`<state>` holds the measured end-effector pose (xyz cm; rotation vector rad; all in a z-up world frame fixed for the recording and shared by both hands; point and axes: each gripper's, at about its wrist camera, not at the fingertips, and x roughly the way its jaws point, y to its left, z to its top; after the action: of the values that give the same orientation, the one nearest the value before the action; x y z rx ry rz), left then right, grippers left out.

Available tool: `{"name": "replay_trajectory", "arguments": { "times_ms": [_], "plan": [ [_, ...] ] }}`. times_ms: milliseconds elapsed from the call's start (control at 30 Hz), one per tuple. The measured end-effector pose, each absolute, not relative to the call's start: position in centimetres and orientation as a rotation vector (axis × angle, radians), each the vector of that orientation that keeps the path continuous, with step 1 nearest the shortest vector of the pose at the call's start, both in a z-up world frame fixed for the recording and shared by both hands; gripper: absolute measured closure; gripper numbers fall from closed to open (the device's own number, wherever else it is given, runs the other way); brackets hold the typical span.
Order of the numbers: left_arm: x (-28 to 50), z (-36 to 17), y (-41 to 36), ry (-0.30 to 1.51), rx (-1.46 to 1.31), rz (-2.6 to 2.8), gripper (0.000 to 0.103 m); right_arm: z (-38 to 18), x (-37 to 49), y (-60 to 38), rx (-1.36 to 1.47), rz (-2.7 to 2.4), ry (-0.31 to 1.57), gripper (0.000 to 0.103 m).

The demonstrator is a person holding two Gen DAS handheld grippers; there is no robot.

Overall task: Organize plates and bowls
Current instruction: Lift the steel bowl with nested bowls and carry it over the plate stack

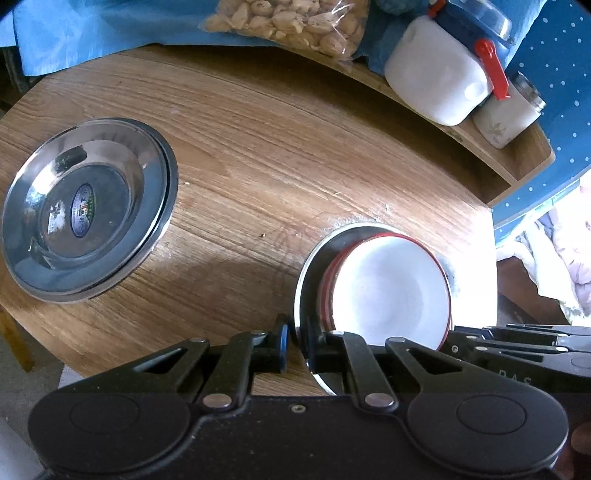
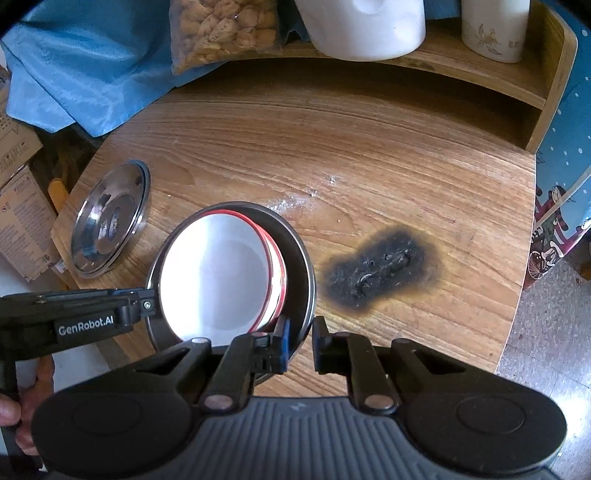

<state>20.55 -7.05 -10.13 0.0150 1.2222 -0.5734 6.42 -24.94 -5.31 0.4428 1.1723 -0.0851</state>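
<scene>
Surface: your round wooden surface shows a plain grain, with a black burnt patch near the right side and a few white specks beyond it.
Room: blue cloth hangs behind the surface; cardboard boxes stand at the left, dotted blue fabric at the right.
Shelf: a curved wooden shelf at the back carries a white jug with a red clip, a small white jar and a bag of pale snacks.
Task things: the steel plate sits at the near edge with the red-rimmed white bowls stacked in it.
Other plates: a stack of steel plates lies well apart to the left.
Left gripper: your fingers are closed on the plate's left rim.
Right gripper: your fingers pinch the plate's right rim.
In the way: nothing lies between the two piles.
</scene>
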Motion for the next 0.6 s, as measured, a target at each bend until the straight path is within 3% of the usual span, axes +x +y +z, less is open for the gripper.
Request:
{"name": "replay_trajectory", "arguments": {
  "times_ms": [600],
  "plan": [
    [23.7, -8.1, -2.5, 1.186, 0.02, -0.596, 0.095, -3.2, 9.2, -21.0, 0.45, -0.085, 1.107, 0.089]
  ]
}}
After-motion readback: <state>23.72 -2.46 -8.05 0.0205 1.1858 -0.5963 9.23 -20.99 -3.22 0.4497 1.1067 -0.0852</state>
